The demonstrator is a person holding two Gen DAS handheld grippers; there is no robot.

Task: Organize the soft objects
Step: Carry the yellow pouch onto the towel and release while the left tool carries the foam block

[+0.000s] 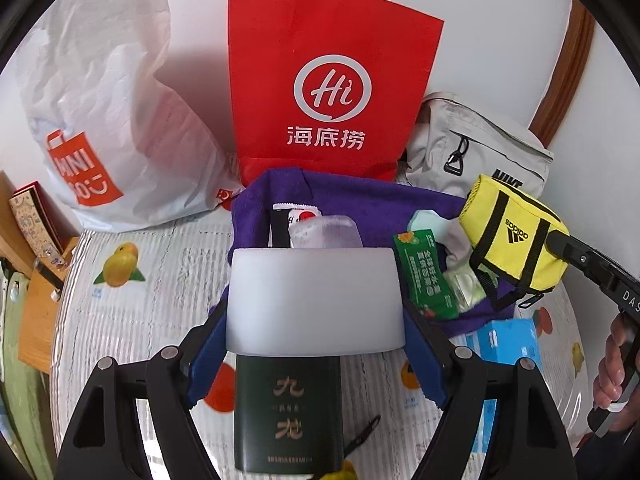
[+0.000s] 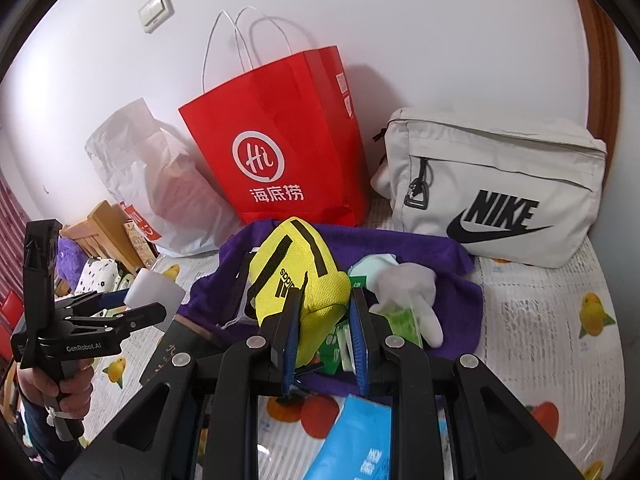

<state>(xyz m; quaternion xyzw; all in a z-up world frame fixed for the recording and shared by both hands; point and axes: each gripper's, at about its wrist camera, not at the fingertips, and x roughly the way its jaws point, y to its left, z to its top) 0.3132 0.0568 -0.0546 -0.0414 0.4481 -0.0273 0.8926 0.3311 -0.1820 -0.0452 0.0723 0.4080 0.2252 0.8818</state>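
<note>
1. We have both tools loaded. Our left gripper [image 1: 316,344] stands wide, clamped on a white block [image 1: 314,300] whose sides sit against the blue pads. Our right gripper [image 2: 325,334] is nearly closed, pinching an edge of the yellow pouch [image 2: 298,280].

2. Both loads hang above the purple cloth [image 1: 360,200], which lies on the fruit-print table cover [image 1: 160,280]. We judge both are in transit, neither put away.

3. Much is left. On the cloth lie a green packet [image 1: 426,276], a clear glove [image 2: 408,284], a pale mint item [image 2: 370,264] and a clear case [image 1: 324,232]. A dark green box [image 1: 288,412] and a blue pack [image 2: 352,436] lie on the cover nearer us.

4. Likely containers stand at the back: the red bag [image 1: 328,80], the white plastic bag [image 1: 108,128] and the grey Nike bag [image 2: 492,188]. We cannot tell which takes which item, nor what they already hold.

5. The left view alone shows the box face, the clear case and the plastic bag's orange logo. It shows the pouch from the side, with the right tool's body and a hand [image 1: 614,364] at the edge.

6. The right view alone shows the pinch on the pouch, the whole Nike bag, the glove's fingers, a wall switch [image 2: 156,10], and the left tool from outside with the block in it.
</note>
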